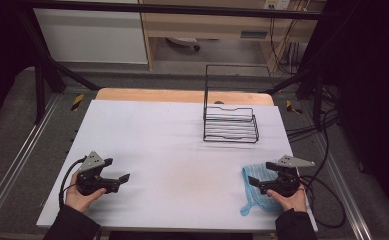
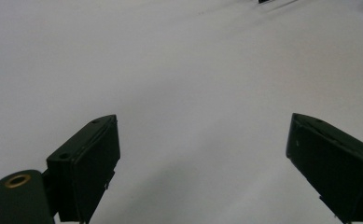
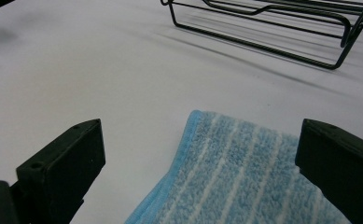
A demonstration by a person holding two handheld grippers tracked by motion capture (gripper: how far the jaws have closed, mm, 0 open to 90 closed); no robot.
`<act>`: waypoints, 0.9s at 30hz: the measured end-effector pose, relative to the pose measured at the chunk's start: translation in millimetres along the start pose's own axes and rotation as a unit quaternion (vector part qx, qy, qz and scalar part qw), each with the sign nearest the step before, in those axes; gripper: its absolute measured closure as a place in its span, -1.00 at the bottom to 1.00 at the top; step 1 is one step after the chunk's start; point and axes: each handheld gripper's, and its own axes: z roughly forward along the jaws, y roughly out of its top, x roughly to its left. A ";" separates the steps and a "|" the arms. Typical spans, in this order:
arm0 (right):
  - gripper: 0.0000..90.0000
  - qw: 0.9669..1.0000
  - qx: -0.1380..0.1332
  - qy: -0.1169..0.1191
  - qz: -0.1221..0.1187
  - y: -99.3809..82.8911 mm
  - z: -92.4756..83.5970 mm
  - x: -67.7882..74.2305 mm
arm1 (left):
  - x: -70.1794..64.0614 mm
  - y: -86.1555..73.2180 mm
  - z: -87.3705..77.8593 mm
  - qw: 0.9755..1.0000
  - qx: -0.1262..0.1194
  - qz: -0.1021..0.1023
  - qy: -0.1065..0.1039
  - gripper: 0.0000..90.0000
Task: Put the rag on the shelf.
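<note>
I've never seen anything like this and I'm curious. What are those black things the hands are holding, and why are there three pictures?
A person sits at a white table and holds a black tool in each hand. Each tool has tongs that open and shut like a crab's claw.

The high view looks down from above. There you see the left tongs and the right tongs.

The other two pictures come from small cameras riding on the tools, looking out between their black jaws.

On the table lies a blue striped cloth, right under the right tongs. Farther back stands a black wire rack.

Both tongs are open. Nothing is held.
</note>
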 end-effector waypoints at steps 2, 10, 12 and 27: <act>-0.95 1.000 0.000 -0.001 -0.001 0.5 0.1 0.8 | 0.1 0.0 0.0 1.000 0.001 0.000 0.001 -0.78; -0.88 1.000 0.010 -0.009 -0.009 1.2 2.9 7.9 | -0.1 -0.9 -0.7 1.000 -0.002 -0.004 0.003 -0.77; -0.87 1.000 0.012 -0.009 -0.010 1.1 3.6 9.2 | 0.1 -1.7 -0.5 1.000 -0.001 -0.006 0.002 -0.77; 0.03 0.994 0.088 -0.049 -0.046 -9.5 17.5 30.8 | -0.7 -4.0 0.8 1.000 0.005 -0.009 0.005 -0.77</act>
